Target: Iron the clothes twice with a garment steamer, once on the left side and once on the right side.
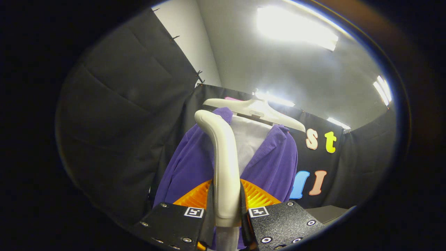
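My gripper (226,212) is shut on the white handle of the garment steamer (223,157), which rises between the fingers and curves back at its top. Just beyond the steamer hangs a purple jacket (271,164) over a white inner shirt (251,143), both on a white hanger (256,109). The steamer stands in front of the jacket's middle, slightly toward its left half. Whether the steamer head touches the cloth is hidden.
Black cloth walls (118,115) close in on the left and behind the jacket. A grey surface (327,212) sits low on the right, beyond the fingers. Bright ceiling lights (296,29) glare overhead.
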`<state>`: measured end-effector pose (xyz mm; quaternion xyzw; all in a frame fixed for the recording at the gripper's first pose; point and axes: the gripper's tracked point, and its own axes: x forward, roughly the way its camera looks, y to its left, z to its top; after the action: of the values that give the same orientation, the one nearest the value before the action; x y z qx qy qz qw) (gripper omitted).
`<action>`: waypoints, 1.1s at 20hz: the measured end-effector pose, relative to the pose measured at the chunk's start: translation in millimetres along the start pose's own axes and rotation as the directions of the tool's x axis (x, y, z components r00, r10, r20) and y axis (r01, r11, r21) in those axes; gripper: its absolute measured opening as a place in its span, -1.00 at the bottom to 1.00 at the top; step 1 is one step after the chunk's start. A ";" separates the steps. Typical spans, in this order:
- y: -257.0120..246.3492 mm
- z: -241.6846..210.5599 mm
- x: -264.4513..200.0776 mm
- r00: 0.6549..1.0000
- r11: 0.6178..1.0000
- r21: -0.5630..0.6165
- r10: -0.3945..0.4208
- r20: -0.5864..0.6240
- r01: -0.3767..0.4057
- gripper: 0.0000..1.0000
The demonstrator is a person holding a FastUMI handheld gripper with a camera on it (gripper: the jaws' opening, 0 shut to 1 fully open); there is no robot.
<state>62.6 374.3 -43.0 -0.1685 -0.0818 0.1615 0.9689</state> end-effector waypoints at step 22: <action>48.6 -175.3 -78.1 0.954 0.984 -0.106 0.111 -0.278 -0.145 -0.36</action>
<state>13.1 338.4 -231.3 -0.2541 0.0525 0.1940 0.9461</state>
